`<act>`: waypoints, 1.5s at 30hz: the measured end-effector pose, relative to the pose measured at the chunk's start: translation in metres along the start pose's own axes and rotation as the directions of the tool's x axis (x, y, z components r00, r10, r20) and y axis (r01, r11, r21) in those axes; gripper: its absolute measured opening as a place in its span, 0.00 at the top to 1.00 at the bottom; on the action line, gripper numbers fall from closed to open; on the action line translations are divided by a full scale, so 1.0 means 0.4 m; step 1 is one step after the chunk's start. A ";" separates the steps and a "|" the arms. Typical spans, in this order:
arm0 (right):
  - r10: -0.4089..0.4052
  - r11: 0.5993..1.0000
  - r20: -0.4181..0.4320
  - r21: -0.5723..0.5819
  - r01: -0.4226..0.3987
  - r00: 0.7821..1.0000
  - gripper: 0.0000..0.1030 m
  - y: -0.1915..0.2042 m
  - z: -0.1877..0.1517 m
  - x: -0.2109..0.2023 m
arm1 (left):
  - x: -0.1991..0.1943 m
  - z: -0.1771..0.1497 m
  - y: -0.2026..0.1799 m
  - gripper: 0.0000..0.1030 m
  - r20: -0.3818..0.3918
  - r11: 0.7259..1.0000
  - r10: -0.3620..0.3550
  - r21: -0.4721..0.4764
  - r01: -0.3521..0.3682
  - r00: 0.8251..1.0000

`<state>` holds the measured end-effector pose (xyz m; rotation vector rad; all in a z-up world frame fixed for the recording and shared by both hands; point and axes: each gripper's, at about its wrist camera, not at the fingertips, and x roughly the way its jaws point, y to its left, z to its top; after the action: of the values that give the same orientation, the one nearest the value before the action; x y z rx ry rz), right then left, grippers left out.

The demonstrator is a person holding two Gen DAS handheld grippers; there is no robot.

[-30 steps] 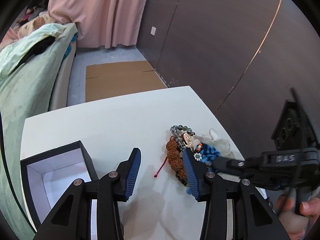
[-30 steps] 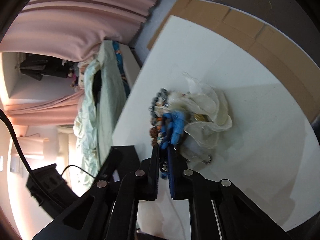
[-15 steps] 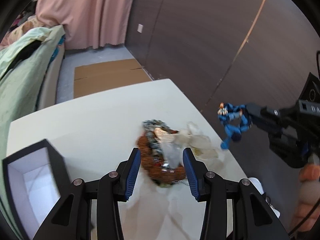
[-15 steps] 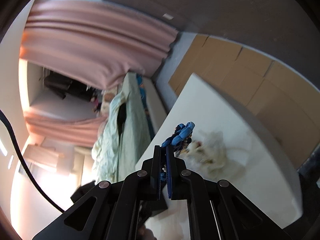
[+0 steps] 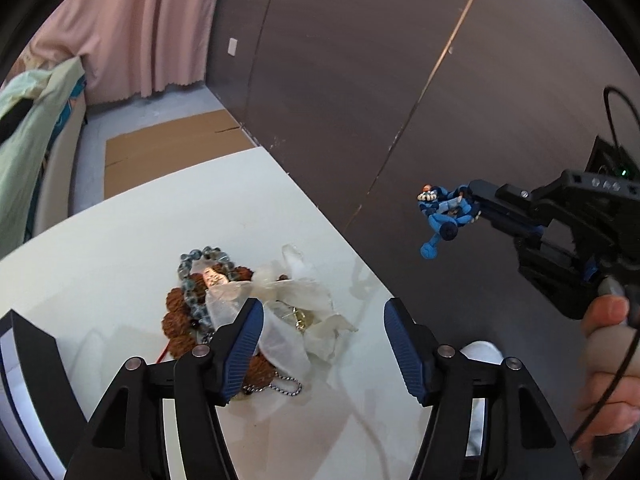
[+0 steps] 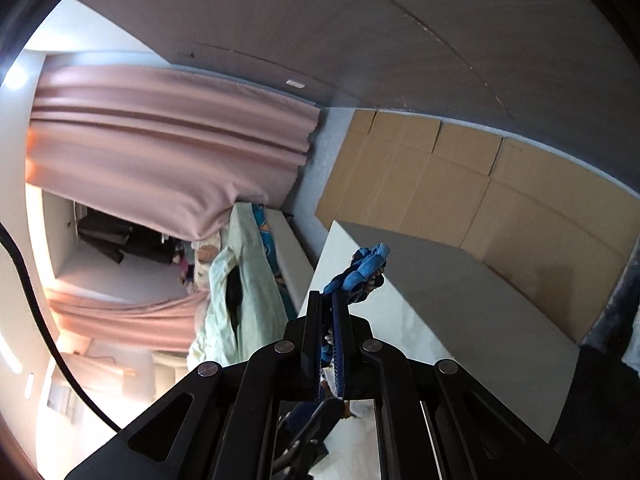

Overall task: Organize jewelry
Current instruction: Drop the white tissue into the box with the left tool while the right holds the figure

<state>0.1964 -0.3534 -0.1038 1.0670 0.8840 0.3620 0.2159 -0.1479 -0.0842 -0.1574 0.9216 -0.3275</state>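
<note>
The white rectangular table (image 5: 132, 232) lies below both claws. One heap of beaded jewelry and clear plastic bags (image 5: 240, 304) rests directly ahead of the spread, empty left claw (image 5: 324, 344). The right claw (image 6: 329, 304) pinches one blue braided cord bracelet (image 6: 362, 268), raised clear of the table.

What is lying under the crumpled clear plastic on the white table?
Under the crumpled clear plastic lie brown seed beads, a grey bead bracelet, a ball chain and something gold. Anything deeper in the pile is covered.
</note>
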 end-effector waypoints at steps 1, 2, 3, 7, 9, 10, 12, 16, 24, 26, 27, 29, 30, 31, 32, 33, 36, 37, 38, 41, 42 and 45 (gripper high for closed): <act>0.003 1.000 0.000 0.005 -0.003 1.000 0.94 -0.003 0.003 -0.001 | 0.005 -0.001 -0.003 0.38 -0.003 1.000 0.012 0.007 -0.012 1.000; 0.007 1.000 -0.002 0.009 -0.007 1.000 0.94 -0.004 0.003 -0.004 | 0.015 -0.003 -0.008 0.38 -0.012 1.000 0.025 0.014 -0.025 1.000; 0.010 1.000 -0.002 0.010 -0.010 1.000 0.94 -0.006 0.000 -0.010 | 0.024 -0.006 -0.010 0.38 -0.024 0.999 0.028 0.020 -0.027 0.999; 0.015 1.000 -0.011 -0.002 -0.015 1.000 0.94 -0.002 -0.005 -0.014 | 0.066 -0.016 -0.012 0.69 -0.097 0.995 0.090 0.053 -0.085 0.991; 0.019 1.000 -0.026 -0.011 -0.020 0.999 0.94 -0.001 -0.007 -0.012 | 0.060 -0.015 -0.003 0.94 -0.089 0.994 0.107 0.045 -0.103 0.990; 0.024 1.000 -0.034 -0.011 -0.024 0.999 0.94 -0.003 -0.012 -0.012 | 0.049 -0.016 0.004 0.99 -0.084 0.996 0.088 0.032 -0.085 0.993; 0.024 1.000 -0.041 -0.016 -0.024 0.999 0.94 -0.002 -0.017 -0.012 | 0.025 -0.015 0.005 1.00 -0.049 0.995 0.093 0.034 -0.091 0.995; 0.017 0.999 -0.047 -0.041 -0.019 0.999 0.94 0.003 -0.033 -0.019 | -0.042 -0.021 -0.005 1.00 0.012 0.995 0.096 0.037 -0.096 0.995; 0.026 0.995 -0.065 -0.098 -0.032 0.998 0.94 0.032 -0.075 -0.017 | -0.174 -0.025 0.030 1.00 0.111 0.996 0.092 0.001 -0.093 0.990; 0.041 0.992 -0.076 -0.115 -0.049 0.996 0.94 0.045 -0.091 -0.009 | -0.210 -0.023 0.038 1.00 0.141 0.996 0.087 -0.006 -0.087 0.986; 0.048 0.990 -0.082 -0.125 -0.058 0.995 0.94 0.054 -0.099 -0.004 | -0.227 -0.023 0.043 1.00 0.154 0.997 0.083 -0.011 -0.082 0.985; 0.066 0.986 -0.094 -0.147 -0.079 0.993 0.94 0.074 -0.118 0.008 | -0.259 -0.023 0.053 1.00 0.178 0.997 0.075 -0.024 -0.072 0.981; 0.078 0.982 -0.103 -0.161 -0.094 0.992 0.94 0.087 -0.129 0.018 | -0.279 -0.022 0.061 1.00 0.192 0.997 0.070 -0.030 -0.065 0.979; 0.086 0.980 -0.110 -0.171 -0.104 0.990 0.94 0.096 -0.139 0.024 | -0.294 -0.022 0.067 1.00 0.206 0.997 0.068 -0.036 -0.062 0.976; 0.093 0.977 -0.117 -0.181 -0.113 0.989 0.94 0.106 -0.147 0.031 | -0.315 -0.021 0.080 1.00 0.222 0.997 0.069 -0.045 -0.060 0.973; 0.099 0.974 -0.124 -0.193 -0.122 0.987 0.94 0.114 -0.157 0.038 | -0.330 -0.021 0.090 1.00 0.232 0.997 0.070 -0.054 -0.059 0.970; 0.110 0.962 -0.149 -0.231 -0.143 0.983 0.94 0.143 -0.185 0.067 | -0.373 -0.020 0.130 1.00 0.260 0.995 0.073 -0.089 -0.052 0.963; 0.111 0.960 -0.155 -0.240 -0.146 0.982 0.94 0.149 -0.194 0.073 | -0.383 -0.020 0.144 1.00 0.264 0.994 0.076 -0.098 -0.051 0.962; 0.111 0.956 -0.162 -0.251 -0.150 0.980 0.94 0.157 -0.201 0.082 | -0.391 -0.021 0.160 1.00 0.268 0.993 0.080 -0.111 -0.052 0.960; 0.106 0.948 -0.177 -0.278 -0.153 0.979 0.94 0.173 -0.224 0.102 | -0.418 -0.031 0.206 1.00 0.277 0.987 0.097 -0.149 -0.057 0.956; 0.103 0.947 -0.181 -0.283 -0.153 0.978 0.94 0.177 -0.232 0.108 | -0.423 -0.032 0.222 1.00 0.279 0.985 0.102 -0.163 -0.058 0.955; 0.095 0.943 -0.199 -0.295 -0.152 0.975 0.94 0.186 -0.265 0.126 | -0.442 -0.040 0.263 1.00 0.289 0.978 0.119 -0.198 -0.062 0.950</act>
<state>0.1562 -0.2221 -0.0819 0.8089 0.8892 0.6903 0.1264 0.0118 0.0110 -0.3273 0.6538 -0.1252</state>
